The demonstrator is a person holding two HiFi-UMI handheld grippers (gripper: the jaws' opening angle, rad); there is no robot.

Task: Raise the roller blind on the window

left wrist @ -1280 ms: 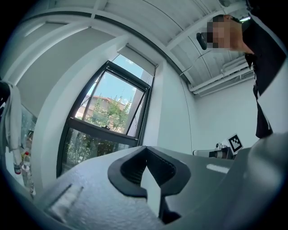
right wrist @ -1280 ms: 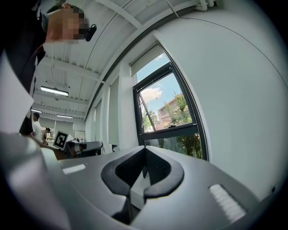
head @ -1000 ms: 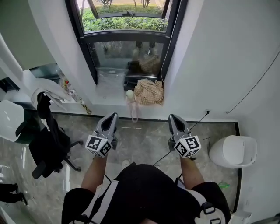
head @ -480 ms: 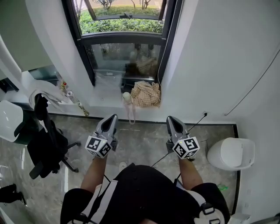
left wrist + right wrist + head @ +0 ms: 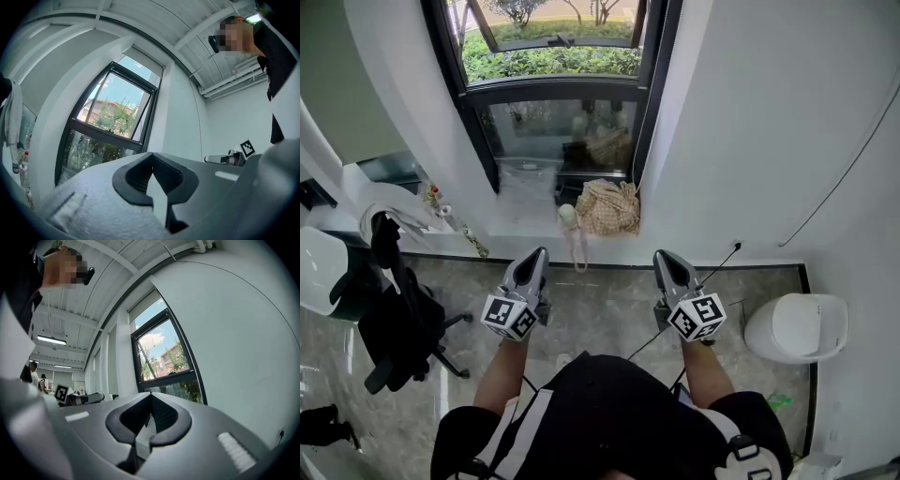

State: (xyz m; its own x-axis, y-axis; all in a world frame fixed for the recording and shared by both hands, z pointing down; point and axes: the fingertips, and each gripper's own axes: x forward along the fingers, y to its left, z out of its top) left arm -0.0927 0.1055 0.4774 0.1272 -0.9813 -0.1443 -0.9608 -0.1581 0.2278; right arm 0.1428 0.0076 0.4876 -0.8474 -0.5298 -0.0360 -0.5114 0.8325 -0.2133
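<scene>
Fingers, left: on the left gripper (image 5: 535, 255) they are clenched tip to tip with nothing between them, aimed at the wall below the window (image 5: 553, 66).
Fingers, right: on the right gripper (image 5: 665, 256) they are pressed together the same way and empty, level with the left gripper and well apart from it.
Roller blind (image 5: 147, 55): a pale strip across the very top of the window, high above both grippers, and neither touches it.
Window: dark frame, upper pane tilted open, greenery outside.
Sill (image 5: 516, 225): a checked cloth bag (image 5: 607, 207) sits on it by the right side of the frame.
Floor: an office chair (image 5: 398, 319) draped in dark clothing stands at the left, and a white bin (image 5: 797, 326) at the right by the wall.
Person: faces the window with both forearms held forward.
</scene>
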